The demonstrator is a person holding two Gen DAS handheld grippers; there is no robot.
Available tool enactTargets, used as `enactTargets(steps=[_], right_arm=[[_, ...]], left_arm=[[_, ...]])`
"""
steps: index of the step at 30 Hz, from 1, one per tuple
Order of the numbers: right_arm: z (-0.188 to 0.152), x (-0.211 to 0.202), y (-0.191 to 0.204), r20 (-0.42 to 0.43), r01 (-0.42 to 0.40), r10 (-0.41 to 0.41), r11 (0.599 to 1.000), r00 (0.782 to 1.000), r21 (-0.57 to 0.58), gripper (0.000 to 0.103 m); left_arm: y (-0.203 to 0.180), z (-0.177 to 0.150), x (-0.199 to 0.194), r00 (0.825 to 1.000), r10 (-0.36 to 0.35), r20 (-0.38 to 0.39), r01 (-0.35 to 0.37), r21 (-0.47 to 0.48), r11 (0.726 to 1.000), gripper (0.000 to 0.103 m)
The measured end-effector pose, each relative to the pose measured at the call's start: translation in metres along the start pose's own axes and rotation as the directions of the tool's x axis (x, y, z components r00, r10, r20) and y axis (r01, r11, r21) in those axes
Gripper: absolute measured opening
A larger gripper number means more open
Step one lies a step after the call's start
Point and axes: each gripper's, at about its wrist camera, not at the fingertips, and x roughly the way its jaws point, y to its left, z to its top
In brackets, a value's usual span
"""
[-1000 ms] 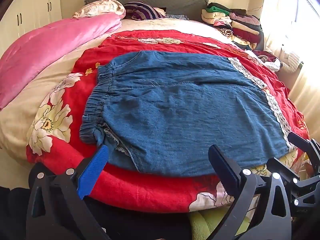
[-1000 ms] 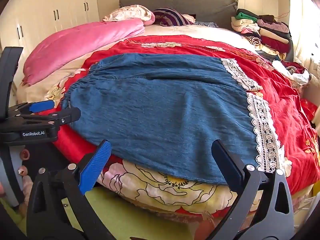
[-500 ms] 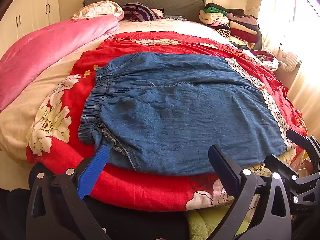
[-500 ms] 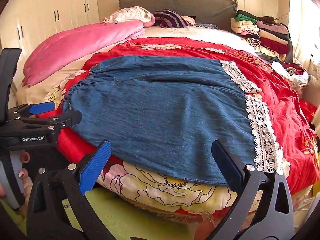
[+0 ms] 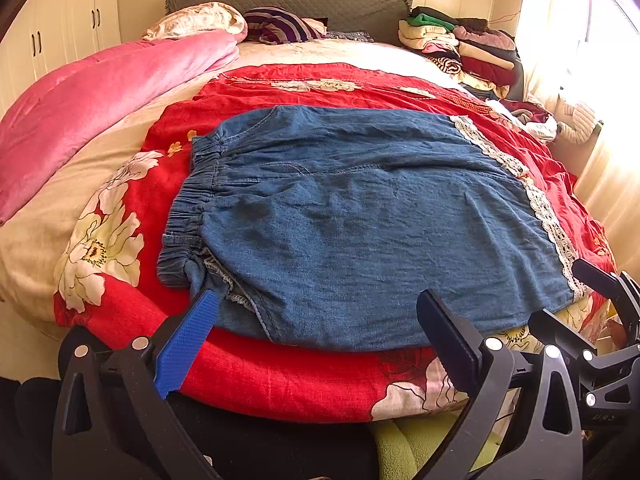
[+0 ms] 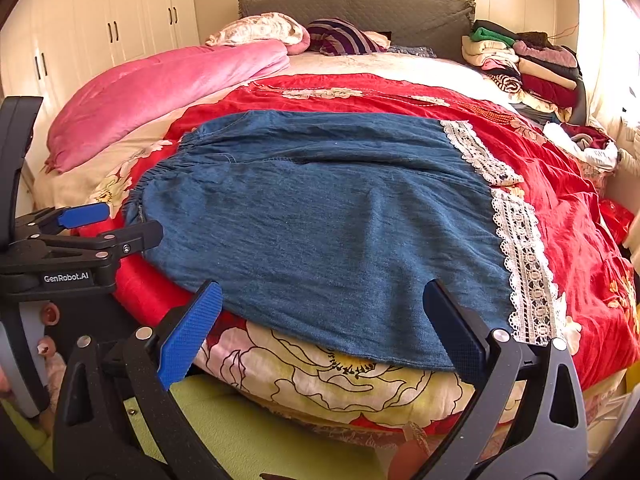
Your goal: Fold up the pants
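Observation:
Blue denim pants (image 5: 360, 216) lie flat on the red floral blanket (image 5: 280, 372), elastic waistband to the left, white lace hems (image 6: 520, 248) to the right. My left gripper (image 5: 316, 304) is open at the near edge, close to the waistband corner, with nothing between its fingers. My right gripper (image 6: 324, 300) is open over the near edge of the pants (image 6: 332, 232) by the lace hem, also holding nothing. The left gripper (image 6: 108, 224) shows at the left of the right wrist view. The right gripper (image 5: 556, 292) shows at the right edge of the left wrist view.
A pink quilt (image 5: 100, 92) lies along the bed's left side. Pillows (image 6: 344, 36) rest at the grey headboard (image 6: 360, 4). A pile of folded clothes (image 6: 520, 64) sits at the far right. White wardrobes (image 6: 100, 32) stand at the left. A green mat (image 6: 248, 432) lies below the bed edge.
Both grippers have edged slightly forward toward the near edge of the pants. The pants have not moved and both grippers stay open.

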Motion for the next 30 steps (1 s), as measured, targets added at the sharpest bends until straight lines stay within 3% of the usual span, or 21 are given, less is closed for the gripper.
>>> enactTargets(steps=[30], right_arm=[[0.0001, -0.0002, -0.0026, -0.002, -0.001, 0.001, 1.000, 1.000, 0.004, 0.095]], left_arm=[[0.0044, 0.0023, -0.0044, 1.000, -0.005, 0.012, 0.005, -0.009, 1.000, 0.099]])
